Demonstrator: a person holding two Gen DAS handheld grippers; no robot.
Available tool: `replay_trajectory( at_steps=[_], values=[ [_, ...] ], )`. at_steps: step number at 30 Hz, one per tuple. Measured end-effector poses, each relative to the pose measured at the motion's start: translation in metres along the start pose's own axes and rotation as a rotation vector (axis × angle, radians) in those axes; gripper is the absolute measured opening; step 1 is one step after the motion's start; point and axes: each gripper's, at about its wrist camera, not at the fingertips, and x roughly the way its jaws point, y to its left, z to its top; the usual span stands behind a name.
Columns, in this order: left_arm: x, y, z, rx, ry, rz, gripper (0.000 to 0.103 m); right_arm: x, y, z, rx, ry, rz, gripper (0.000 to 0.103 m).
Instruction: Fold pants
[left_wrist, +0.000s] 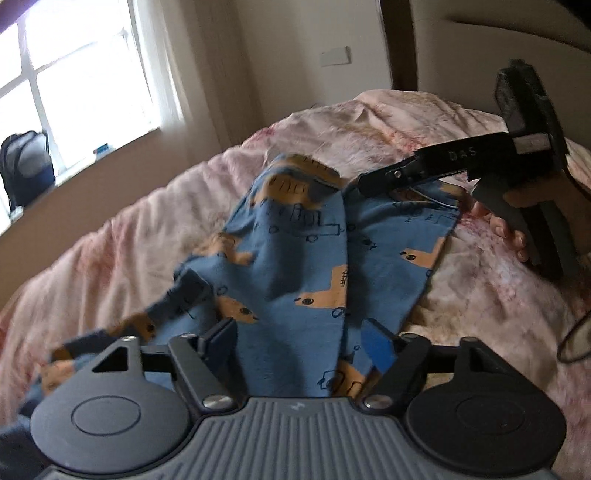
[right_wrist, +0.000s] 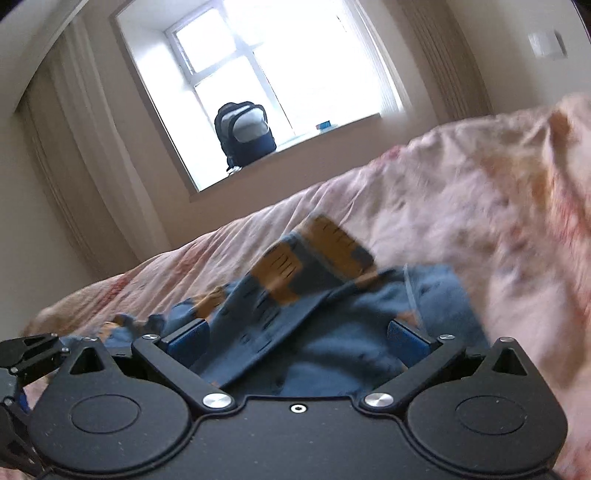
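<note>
Blue pants with orange animal prints (left_wrist: 295, 258) lie on the pink bedspread (left_wrist: 498, 302), one leg partly lifted and folded over the other. My left gripper (left_wrist: 299, 343) is open, its jaws wide apart, with cloth lying between them near the leg ends. My right gripper (right_wrist: 299, 339) is also open over the waist end of the pants (right_wrist: 303, 295), cloth bunched between its blue pads (right_wrist: 186, 338). In the left wrist view the right gripper (left_wrist: 373, 184) comes in from the right, its tips at the pants' far edge.
The pink bedspread (right_wrist: 480, 206) covers the bed. A window (right_wrist: 258, 66) with a dark backpack (right_wrist: 245, 134) on the sill is behind the bed. A dark headboard post (left_wrist: 399, 44) stands at the far side. A cable (left_wrist: 572, 332) hangs at the right.
</note>
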Motion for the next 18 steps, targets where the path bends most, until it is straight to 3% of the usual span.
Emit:
replay_trajectory(
  at_steps=[3, 8, 10, 12, 15, 18],
  values=[
    [0.008, 0.000, 0.002, 0.007, 0.026, -0.060, 0.062, 0.003, 0.000, 0.004, -0.051, -0.019, -0.013, 0.099],
    [0.028, -0.006, 0.006, 0.033, 0.087, -0.065, 0.037, 0.032, -0.003, 0.030, -0.190, 0.027, -0.069, 0.091],
    [0.031, -0.008, 0.005, 0.046, 0.104, -0.058, 0.032, 0.047, -0.008, 0.043, -0.202, 0.077, -0.079, 0.078],
    [0.032, -0.009, 0.004, 0.059, 0.115, -0.062, 0.019, 0.065, -0.016, 0.055, -0.173, 0.145, -0.070, 0.074],
    [0.035, -0.003, 0.003, 0.020, 0.128, -0.071, 0.009, 0.087, -0.027, 0.061, -0.090, 0.260, -0.065, 0.074],
    [0.033, 0.005, 0.003, -0.031, 0.126, -0.076, 0.004, 0.093, -0.039, 0.066, 0.023, 0.263, -0.021, 0.074]
  ],
)
